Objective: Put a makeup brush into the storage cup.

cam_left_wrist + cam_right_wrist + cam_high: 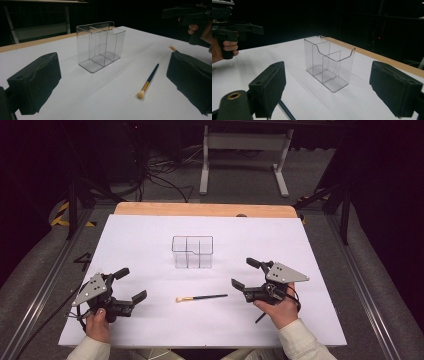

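A clear plastic organizer (192, 252) with several compartments stands upright at the middle of the white table (150, 245). A dark-handled brush (201, 297) with a tan tip lies in front of it, tip pointing left. My left gripper (131, 285) rests open at the front left, aimed at the organizer (100, 47) and the brush (148, 81), with nothing between its jaws. My right gripper (245, 273) is open at the front right. It faces the organizer (328, 65) and is empty too.
A second tan tip (172, 48) peeks out behind my left gripper's right jaw. A thin dark handle (287, 111) lies below my right gripper. A wooden strip (200, 210) edges the table's far side. Beyond it are a floor with cables and a white stand (245, 155).
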Available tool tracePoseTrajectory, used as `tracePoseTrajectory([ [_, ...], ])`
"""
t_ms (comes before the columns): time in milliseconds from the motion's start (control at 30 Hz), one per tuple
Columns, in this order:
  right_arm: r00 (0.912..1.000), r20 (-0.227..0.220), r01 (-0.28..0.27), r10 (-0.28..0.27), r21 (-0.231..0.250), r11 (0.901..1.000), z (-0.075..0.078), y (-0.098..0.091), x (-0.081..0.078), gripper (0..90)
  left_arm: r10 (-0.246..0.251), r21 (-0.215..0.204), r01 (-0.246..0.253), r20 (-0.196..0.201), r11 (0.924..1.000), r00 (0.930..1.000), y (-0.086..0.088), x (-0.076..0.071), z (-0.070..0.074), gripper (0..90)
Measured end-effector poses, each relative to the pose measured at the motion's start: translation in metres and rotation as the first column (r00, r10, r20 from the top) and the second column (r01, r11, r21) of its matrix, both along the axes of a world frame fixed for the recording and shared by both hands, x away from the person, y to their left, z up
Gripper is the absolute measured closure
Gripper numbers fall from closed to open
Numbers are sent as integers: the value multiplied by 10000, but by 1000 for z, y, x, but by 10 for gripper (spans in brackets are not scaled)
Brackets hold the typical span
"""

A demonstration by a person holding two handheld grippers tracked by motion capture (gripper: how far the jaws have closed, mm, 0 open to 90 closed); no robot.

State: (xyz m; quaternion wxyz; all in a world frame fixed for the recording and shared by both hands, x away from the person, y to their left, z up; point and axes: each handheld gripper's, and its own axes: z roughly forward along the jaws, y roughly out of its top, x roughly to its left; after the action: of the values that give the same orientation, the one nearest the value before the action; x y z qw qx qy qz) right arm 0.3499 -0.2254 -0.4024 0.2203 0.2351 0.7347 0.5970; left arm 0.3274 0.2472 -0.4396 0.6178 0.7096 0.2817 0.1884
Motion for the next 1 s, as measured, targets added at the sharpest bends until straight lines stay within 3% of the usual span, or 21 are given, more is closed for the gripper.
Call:
tracePoseTrajectory([
  [367, 9992, -240, -336, 330, -264, 9991, 0, 14, 3, 123, 80, 49, -80, -54, 10000, 10000, 0, 0, 0, 3],
  [633, 9955, -592, -813, 745, -1224, 9891, 8, 30, 11, 142, 89, 176, -86, -135, 9998, 9999, 2, 0, 0, 3],
  [867, 9863, -1135, -1436, 1195, -2357, 9612, 23, 46, 16, 161, 93, 215, -90, -129, 9997, 9999, 1, 1, 0, 3],
  [1000, 9788, -1515, -1811, 1381, -3232, 9289, 35, 55, 20, 176, 110, 237, -106, -142, 9997, 9998, 1, 0, 0, 3],
])
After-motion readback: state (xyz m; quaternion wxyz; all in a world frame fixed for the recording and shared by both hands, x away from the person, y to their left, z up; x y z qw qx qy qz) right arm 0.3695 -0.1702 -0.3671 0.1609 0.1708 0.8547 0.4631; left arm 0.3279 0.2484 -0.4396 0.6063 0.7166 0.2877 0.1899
